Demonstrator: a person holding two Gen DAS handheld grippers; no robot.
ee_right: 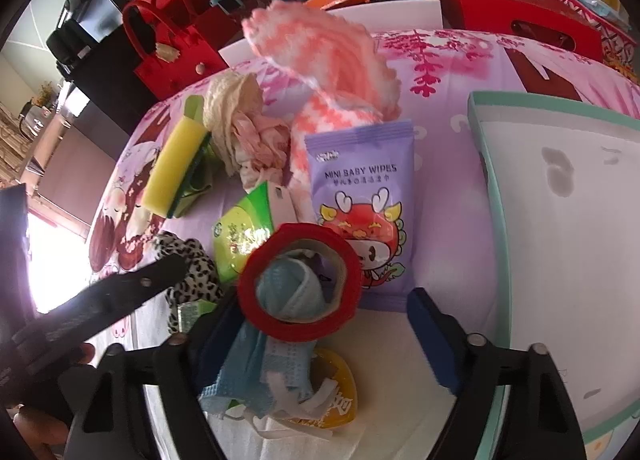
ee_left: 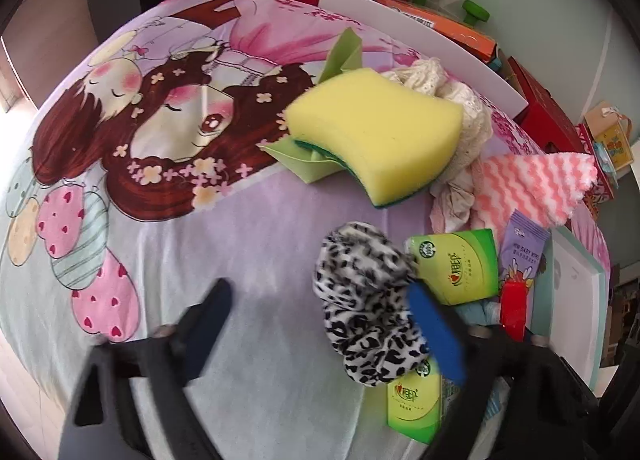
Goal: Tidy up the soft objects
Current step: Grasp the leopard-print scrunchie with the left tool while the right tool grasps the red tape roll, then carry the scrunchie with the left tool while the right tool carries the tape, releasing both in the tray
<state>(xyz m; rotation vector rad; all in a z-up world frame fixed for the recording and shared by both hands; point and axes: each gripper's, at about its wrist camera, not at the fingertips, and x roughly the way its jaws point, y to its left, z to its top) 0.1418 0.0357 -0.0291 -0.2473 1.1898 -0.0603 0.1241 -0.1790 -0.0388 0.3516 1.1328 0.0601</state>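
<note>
A black-and-white leopard scrunchie (ee_left: 360,300) lies on the cartoon bedspread (ee_left: 200,220). My left gripper (ee_left: 320,286) is open around it: the scrunchie rests against the right blue pad (ee_left: 436,332), and the left finger stands well clear. My right gripper (ee_right: 316,300) is open over a red tape roll (ee_right: 300,324) and a crumpled blue face mask (ee_right: 280,356), with a gap before the right pad (ee_right: 428,324). Behind lie a yellow sponge (ee_left: 376,132), a cream lace cloth (ee_left: 472,108) and a pink zigzag cloth (ee_left: 532,184).
Green tissue packs (ee_left: 460,264) and a purple baby wipes pack (ee_right: 360,180) lie beside the scrunchie. A white tray with a teal rim (ee_right: 560,180) sits at the right. Red bags and boxes (ee_right: 172,40) crowd the far edge of the bed. A hand (ee_right: 40,432) shows at lower left.
</note>
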